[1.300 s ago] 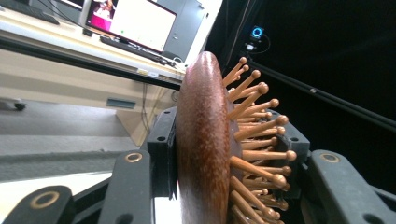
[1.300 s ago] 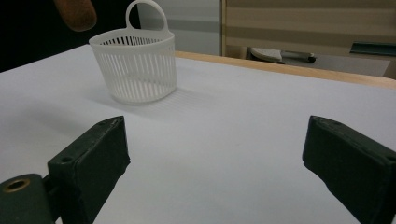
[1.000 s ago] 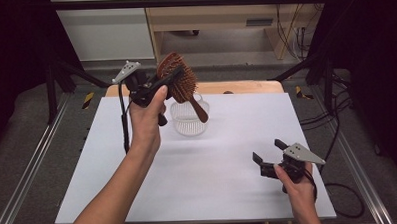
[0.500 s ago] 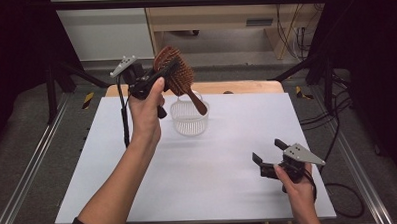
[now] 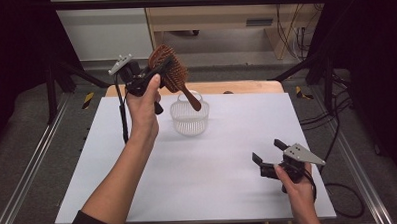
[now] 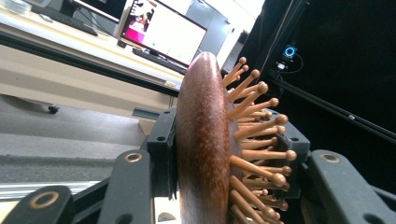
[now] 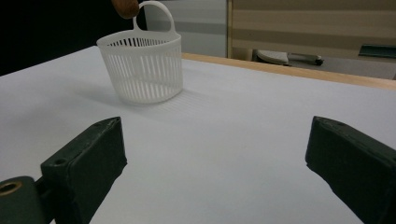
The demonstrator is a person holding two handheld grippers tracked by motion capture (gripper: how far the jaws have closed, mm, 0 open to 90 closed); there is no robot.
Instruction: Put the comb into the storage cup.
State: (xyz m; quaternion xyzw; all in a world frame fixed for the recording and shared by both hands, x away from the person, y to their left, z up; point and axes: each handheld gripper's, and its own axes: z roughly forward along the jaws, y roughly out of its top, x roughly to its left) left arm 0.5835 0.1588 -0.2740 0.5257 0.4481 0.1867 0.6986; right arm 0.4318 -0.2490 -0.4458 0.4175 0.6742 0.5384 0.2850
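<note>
A brown wooden hairbrush [image 5: 178, 76] with peg bristles is raised over the far part of the table, and my left gripper [image 5: 157, 71] is shut on its head. Its handle slants down to the right, ending above the rim of a white slatted basket [image 5: 189, 117]. In the left gripper view the brush head [image 6: 205, 140] stands edge-on between the pads of my left gripper [image 6: 229, 147]. My right gripper [image 5: 268, 157] rests low near the table's front right, open with nothing in it. In the right gripper view my right gripper [image 7: 219, 163] faces the basket [image 7: 142, 65], with the brush handle's tip [image 7: 125, 6] above the basket's loop.
The white tabletop [image 5: 214, 176] has a wooden strip [image 5: 245, 87] along its far edge. Metal rails [image 5: 33, 163] run along both sides of the table. A cable [image 5: 121, 119] hangs from the left gripper.
My left hand has carried the brush slightly to the left and toward the far side, still held above the basket. The right gripper has stayed put.
</note>
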